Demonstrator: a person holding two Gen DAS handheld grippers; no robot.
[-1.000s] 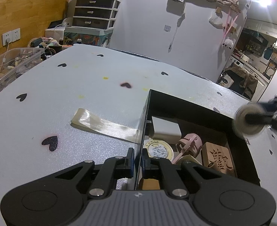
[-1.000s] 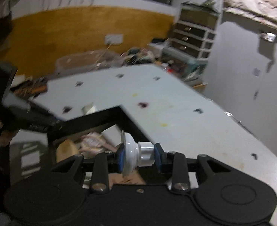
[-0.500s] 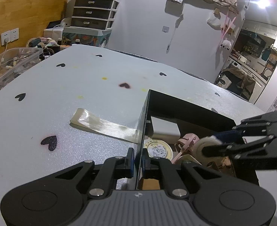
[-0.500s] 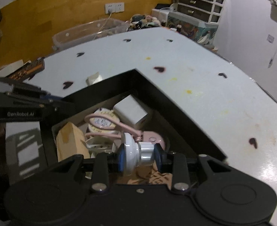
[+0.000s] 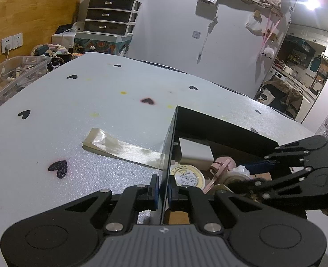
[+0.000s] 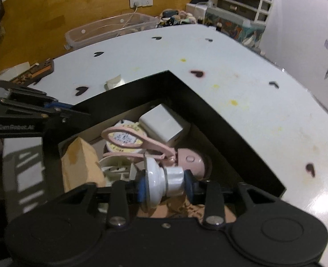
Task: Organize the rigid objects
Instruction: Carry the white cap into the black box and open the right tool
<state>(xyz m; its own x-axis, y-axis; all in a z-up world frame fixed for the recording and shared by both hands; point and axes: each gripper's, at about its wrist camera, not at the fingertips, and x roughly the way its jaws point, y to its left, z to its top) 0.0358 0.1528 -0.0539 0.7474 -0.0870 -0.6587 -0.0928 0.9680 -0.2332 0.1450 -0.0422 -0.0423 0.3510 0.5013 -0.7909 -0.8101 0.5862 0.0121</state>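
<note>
A black open box (image 5: 219, 126) (image 6: 210, 115) stands on the white table. My left gripper (image 5: 162, 192) is shut on the box's near wall. My right gripper (image 6: 165, 185) is shut on a white knob-shaped piece (image 6: 161, 184) and holds it low inside the box; it shows from the side in the left wrist view (image 5: 237, 175). In the box lie a white block (image 6: 164, 126), a round yellow-rimmed tin (image 5: 187, 176), a pink plastic tool (image 6: 146, 144), and a wooden block (image 6: 81, 162).
A strip of clear tape (image 5: 119, 148) lies on the table left of the box. A clear plastic bin (image 6: 110, 30) stands beyond the table's far edge. A small brown box (image 6: 37, 71) lies at the table's left edge. Drawers (image 5: 112, 14) stand behind.
My right gripper has come down from above the box's right side into the box with the white knob-shaped piece. My left gripper has kept its hold on the box wall.
</note>
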